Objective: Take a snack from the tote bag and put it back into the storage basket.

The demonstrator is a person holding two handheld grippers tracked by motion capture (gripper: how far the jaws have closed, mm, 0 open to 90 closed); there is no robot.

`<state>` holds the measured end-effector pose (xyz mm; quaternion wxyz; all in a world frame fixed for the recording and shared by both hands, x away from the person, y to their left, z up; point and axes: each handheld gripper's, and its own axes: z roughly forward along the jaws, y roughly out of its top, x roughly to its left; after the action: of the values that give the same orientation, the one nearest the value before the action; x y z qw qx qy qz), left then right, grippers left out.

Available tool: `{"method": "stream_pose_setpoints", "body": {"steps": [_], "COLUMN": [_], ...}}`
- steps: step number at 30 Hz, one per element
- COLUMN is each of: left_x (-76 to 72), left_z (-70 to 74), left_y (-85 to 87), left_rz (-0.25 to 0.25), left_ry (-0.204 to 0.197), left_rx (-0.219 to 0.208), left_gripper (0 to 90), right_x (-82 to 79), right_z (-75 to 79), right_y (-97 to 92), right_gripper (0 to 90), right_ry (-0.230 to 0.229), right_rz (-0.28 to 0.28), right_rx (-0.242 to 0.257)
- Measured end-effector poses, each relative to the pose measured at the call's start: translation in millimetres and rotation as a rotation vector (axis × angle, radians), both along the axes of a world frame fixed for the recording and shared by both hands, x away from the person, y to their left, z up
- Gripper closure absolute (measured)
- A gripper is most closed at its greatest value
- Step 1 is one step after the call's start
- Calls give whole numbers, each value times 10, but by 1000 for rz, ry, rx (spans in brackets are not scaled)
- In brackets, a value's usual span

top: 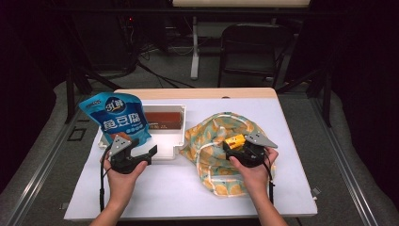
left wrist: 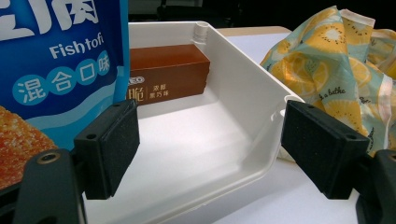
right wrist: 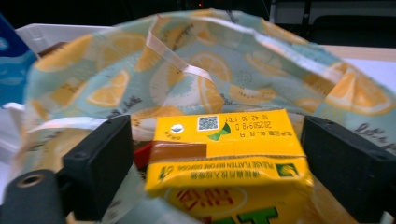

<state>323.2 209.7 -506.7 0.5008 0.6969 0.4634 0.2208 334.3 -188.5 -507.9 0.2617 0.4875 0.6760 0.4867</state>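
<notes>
Right tongs [right wrist: 212,154] wide around yellow carton [right wrist: 229,158], unclamped

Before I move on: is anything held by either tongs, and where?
Nothing is gripped. The yellow carton sits between the open right tongs, gaps both sides; the left tongs are open over the white tray.

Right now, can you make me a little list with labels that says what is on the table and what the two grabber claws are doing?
table: white-topped table
tray: white plastic tray, holding a brown rectangular box
pouch: blue fish tofu snack pouch, upright at the tray's left side
bag: lemon-print cloth bag, right of the tray
carton: yellow drink carton, at the bag
left gripper: jaws open, at the tray's near edge, beside the pouch
right gripper: jaws wide apart either side of the carton, small gaps showing, not squeezing it
</notes>
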Motion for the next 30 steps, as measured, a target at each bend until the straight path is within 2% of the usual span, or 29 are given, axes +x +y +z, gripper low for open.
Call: {"method": "stream_pose_setpoints", "body": {"steps": [3, 5, 7, 8, 10, 12, 16, 20, 23, 27, 30], "left_x": [-3, -4, -3, -5, -7, -4, -2, -2, -5, -12, -9], "left_z": [7, 7, 7, 9, 11, 6, -10, -14, -13, -13, -18], "left_y": [5, 5, 4, 2, 0, -2, -13, -28, -31, -28, -24], "left_rz": [-4, -4, -4, -4, -5, -3, -6, -9, -8, -9, -8], "left_ry": [0, -1, -2, -2, -2, -1, 1, 2, 3, 3, 3], "left_rx": [3, 4, 1, 0, 1, 1, 5, 6, 4, 8, 8], "left_gripper": [202, 203, 204, 204, 205, 207, 207, 209, 210, 211, 212], "right_x": [-85, -134, -184, -217, -280, -318, -357, -391, -348, -262, -240], "right_z": [91, 150, 189, 202, 203, 178, 90, -59, -220, -480, -574], "right_y": [-53, -123, -188, -217, -267, -283, -262, -157, -72, -14, 43], "right_gripper": [124, 210, 405, 513, 699, 814, 892, 900, 900, 900, 900], "right_ry": [-32, -60, -95, -104, -118, -100, -46, 14, 78, 222, 272], "right_rz": [19, 36, 53, 52, 46, 35, 17, 15, 21, 38, 39], "right_rx": [6, 30, 60, 63, 100, 102, 105, 101, 76, 60, 20]}}
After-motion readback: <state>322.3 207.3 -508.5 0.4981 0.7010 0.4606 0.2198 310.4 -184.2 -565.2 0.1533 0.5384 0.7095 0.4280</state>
